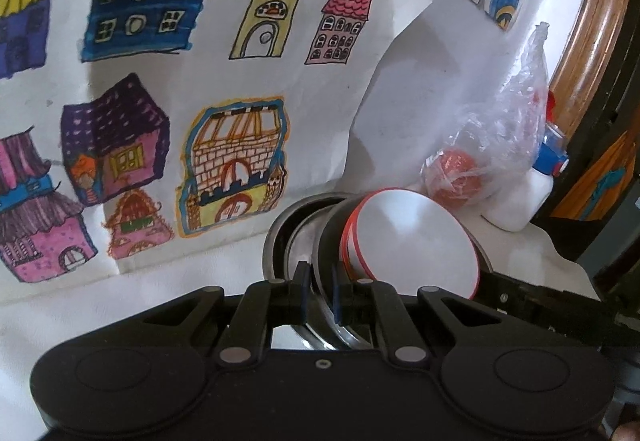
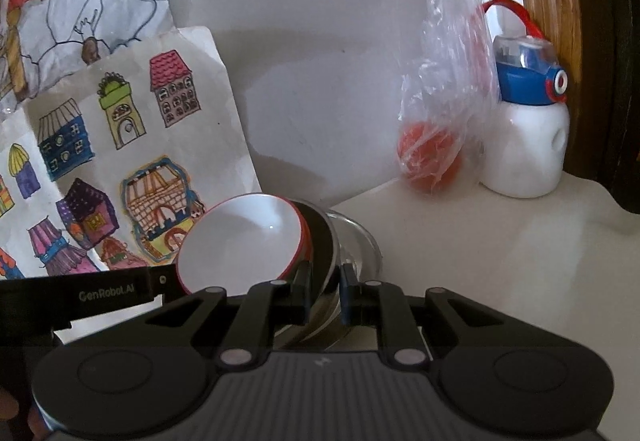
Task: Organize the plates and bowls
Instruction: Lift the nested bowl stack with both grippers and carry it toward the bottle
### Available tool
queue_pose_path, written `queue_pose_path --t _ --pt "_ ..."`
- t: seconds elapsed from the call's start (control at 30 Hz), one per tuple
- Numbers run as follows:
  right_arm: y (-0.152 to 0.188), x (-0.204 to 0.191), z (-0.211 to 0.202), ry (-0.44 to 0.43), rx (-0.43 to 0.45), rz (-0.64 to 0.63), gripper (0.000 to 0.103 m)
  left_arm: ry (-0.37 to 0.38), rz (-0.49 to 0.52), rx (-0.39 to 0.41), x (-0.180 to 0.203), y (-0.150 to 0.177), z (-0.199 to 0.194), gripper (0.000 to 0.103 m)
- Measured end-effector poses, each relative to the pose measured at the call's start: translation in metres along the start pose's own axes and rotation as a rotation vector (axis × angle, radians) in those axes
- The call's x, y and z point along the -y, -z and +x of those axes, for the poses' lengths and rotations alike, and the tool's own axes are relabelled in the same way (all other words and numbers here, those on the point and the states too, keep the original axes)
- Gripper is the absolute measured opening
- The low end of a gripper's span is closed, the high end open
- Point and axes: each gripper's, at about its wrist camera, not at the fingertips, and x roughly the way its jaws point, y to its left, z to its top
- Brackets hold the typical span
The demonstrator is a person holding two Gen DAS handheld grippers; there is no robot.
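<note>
While you're carrying stack [image 1: 384,241] two-handed over counter [image 2: 460,249], left gripper [image 1: 320,293] and right gripper [image 2: 326,291] are both clamping steel rims, opposite sides, keeping nested bowls [image 2: 244,241] from sliding.

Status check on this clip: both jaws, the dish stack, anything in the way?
Left gripper and right gripper: jaws shut on the steel bowl rims. Red-rimmed plates tilted in the stack. Bagged orange ball and white bottle ahead, apart from it.
</note>
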Motion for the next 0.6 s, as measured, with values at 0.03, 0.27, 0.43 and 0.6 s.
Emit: queue_pose_path --t 0.03,0.27,0.43,0.6 --pt "0.0 0.001 0.002 0.001 -0.002 0.003 0.016 -0.005 0.007 -0.001 0.001 -0.001 0.002 0.009" --pt "-0.005 0.003 0.009 0.001 -0.001 0.004 0.017 -0.017 0.007 -0.014 0.002 -0.007 0.015 0.009" --pt "-0.007 0.002 0.012 0.007 0.005 -0.002 0.016 -0.022 -0.006 -0.012 0.001 -0.01 0.02 0.009" --pt "-0.007 0.002 0.013 0.014 0.012 -0.008 0.016 -0.022 -0.009 -0.007 0.002 -0.011 0.022 0.009"
